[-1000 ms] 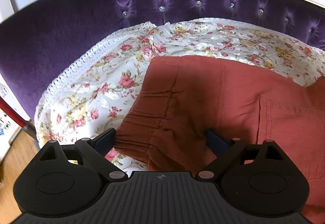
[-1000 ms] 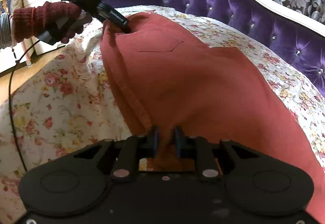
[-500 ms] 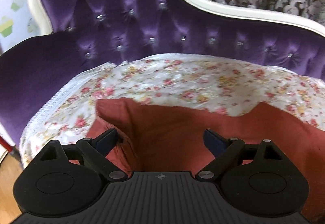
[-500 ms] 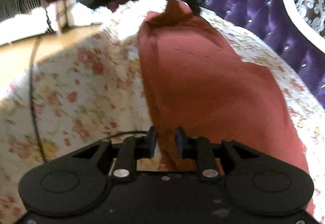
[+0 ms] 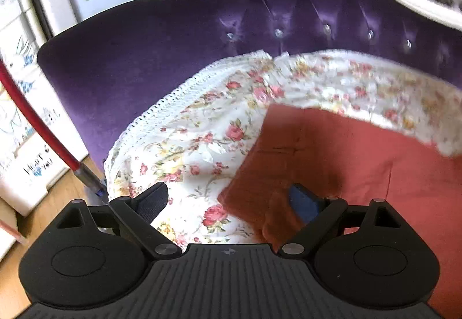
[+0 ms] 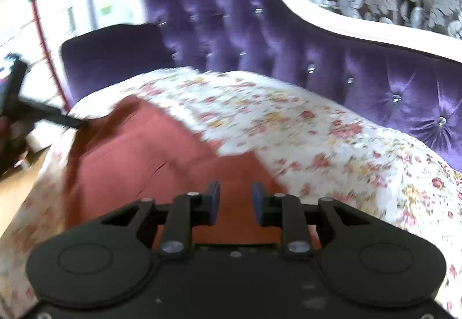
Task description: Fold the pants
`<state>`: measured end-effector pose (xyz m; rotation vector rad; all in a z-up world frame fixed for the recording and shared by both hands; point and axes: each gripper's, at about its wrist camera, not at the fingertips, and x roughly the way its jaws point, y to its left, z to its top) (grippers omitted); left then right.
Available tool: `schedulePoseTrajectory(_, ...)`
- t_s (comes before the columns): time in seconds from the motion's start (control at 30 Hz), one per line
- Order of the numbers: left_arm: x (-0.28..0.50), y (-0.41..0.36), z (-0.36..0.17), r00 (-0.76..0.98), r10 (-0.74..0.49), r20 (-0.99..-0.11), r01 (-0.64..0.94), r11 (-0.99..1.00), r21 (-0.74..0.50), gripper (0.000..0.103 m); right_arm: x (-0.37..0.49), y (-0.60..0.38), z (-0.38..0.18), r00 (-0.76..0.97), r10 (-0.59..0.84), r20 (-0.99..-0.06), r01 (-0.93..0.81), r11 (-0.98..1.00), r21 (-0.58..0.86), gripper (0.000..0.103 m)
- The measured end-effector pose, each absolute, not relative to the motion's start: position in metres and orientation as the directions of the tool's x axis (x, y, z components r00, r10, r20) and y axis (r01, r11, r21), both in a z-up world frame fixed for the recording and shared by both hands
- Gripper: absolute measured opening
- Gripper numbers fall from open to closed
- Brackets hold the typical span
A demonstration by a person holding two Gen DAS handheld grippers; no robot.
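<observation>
Pants: rust-red cloth lies on the floral cover, ahead and to the right of my left jaws; in the right wrist view it runs from under my right jaws out to the upper left.
Left gripper: my jaws stand wide apart. The right finger pad sits against a bunched corner of the pants, the left finger over bare floral cover. Nothing is clamped between them.
Right gripper: my jaws are parted by a narrow gap, red cloth showing through it. Whether the pads touch the fabric I cannot tell; they do not pinch it.
Hidden: my own black housing covers the near edge of the pants in both views, so where the cloth ends below me is out of sight.
Cut off: the pants run off the right edge of the left wrist view.
Blur: the right wrist view is smeared; the stitch lines and the far corner of the pants are hard to read.
Floral cover: spread over the purple tufted sofa, its lace edge to the left of my left jaws.
Far left in the right wrist view: my other gripper shows as a dark bar reaching the far corner of the pants, its fingertips lost in blur.
</observation>
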<state>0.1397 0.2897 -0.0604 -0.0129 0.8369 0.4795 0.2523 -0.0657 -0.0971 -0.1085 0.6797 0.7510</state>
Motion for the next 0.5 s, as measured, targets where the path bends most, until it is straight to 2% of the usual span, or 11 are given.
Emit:
schedulePoseTrajectory(0.03, 0.137, 0.286, -0.055, 0.587, 0.388, -0.711, -0.402, 0.902, 0.160, 0.091, 0.259, -0.062, -0.099, 0.536, 0.588, -0.606, -0.655, 0.742, 0.141, 0.043)
schedulePoseTrajectory(0.23, 0.148, 0.225, -0.034, 0.703, 0.220, -0.677, -0.206, 0.973, 0.103, 0.091, 0.296, -0.034, -0.122, 0.479, 0.582, -0.657, -0.684, 0.717, 0.136, 0.043)
schedulePoseTrajectory(0.27, 0.154, 0.216, -0.037, 0.705, 0.189, -0.684, -0.176, 0.980, 0.089, 0.091, 0.296, -0.031, -0.124, 0.462, 0.587, -0.665, -0.697, 0.704, 0.138, 0.038)
schedulePoseTrajectory(0.3, 0.159, 0.209, -0.040, 0.704, 0.165, -0.690, -0.152, 0.985, 0.081, 0.091, 0.294, -0.029, -0.124, 0.452, 0.594, -0.666, -0.709, 0.692, 0.136, 0.009)
schedulePoseTrajectory(0.33, 0.165, 0.201, -0.045, 0.702, 0.153, -0.695, -0.131, 0.988, 0.085, 0.091, 0.288, -0.028, -0.123, 0.454, 0.595, -0.663, -0.718, 0.685, 0.122, 0.005)
schedulePoseTrajectory(0.5, 0.184, 0.179, -0.078, 0.670, 0.124, -0.732, -0.091, 0.992, 0.085, 0.091, 0.235, -0.022, -0.116, 0.488, 0.604, -0.629, -0.783, 0.622, -0.010, 0.005)
